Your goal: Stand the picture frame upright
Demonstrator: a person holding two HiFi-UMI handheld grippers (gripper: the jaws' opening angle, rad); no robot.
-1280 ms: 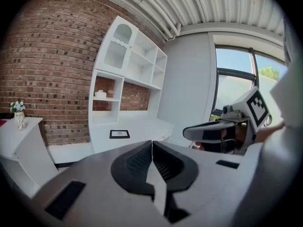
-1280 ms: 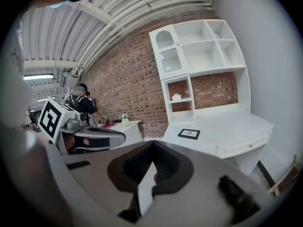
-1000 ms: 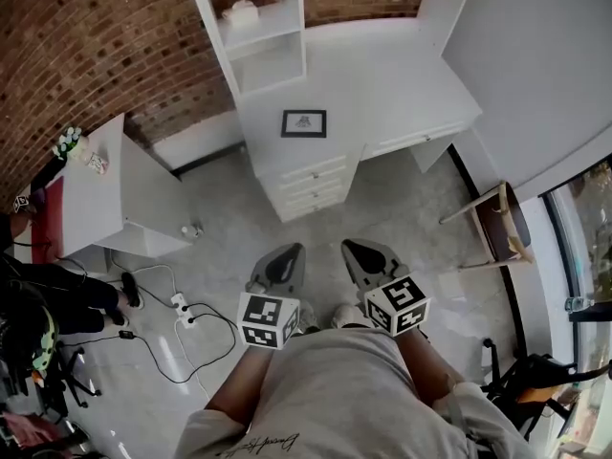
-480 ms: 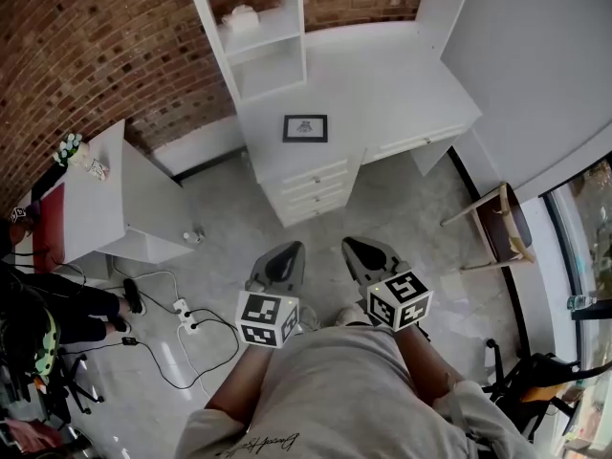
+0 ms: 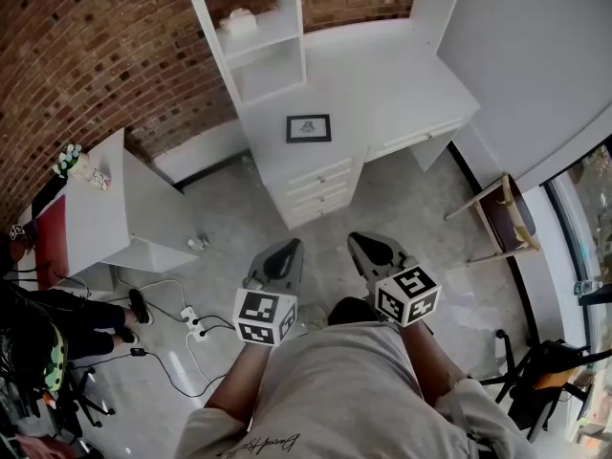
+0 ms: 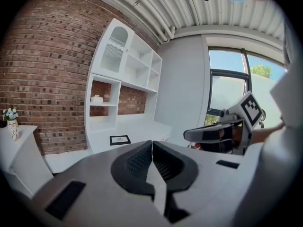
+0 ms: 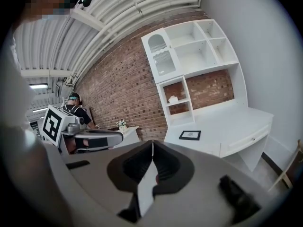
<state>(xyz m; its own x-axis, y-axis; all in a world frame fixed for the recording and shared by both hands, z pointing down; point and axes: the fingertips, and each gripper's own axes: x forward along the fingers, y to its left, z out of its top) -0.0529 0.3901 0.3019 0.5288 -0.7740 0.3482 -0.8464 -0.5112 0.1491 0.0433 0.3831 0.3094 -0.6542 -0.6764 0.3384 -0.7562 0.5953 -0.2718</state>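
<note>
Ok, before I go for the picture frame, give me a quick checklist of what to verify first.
1. Picture frame found: ok, lying flat on the white desk.
2. Left tool empty: ok, jaws together, nothing between.
3. Right tool empty: ok, same.
4. Jaws opened for a grasp: not ok, both shut.
5. Tools at the frame: not ok, both over the floor, short of the desk.
6. Frame's back stand: cannot tell, hidden underneath.

The person wears a light grey T-shirt (image 5: 335,390) with dark script (image 5: 260,442) at seven o'clock. The left gripper (image 5: 288,249) and right gripper (image 5: 362,244) have grey shells, black-lined jaws and black-and-white marker cubes (image 5: 265,316).
</note>
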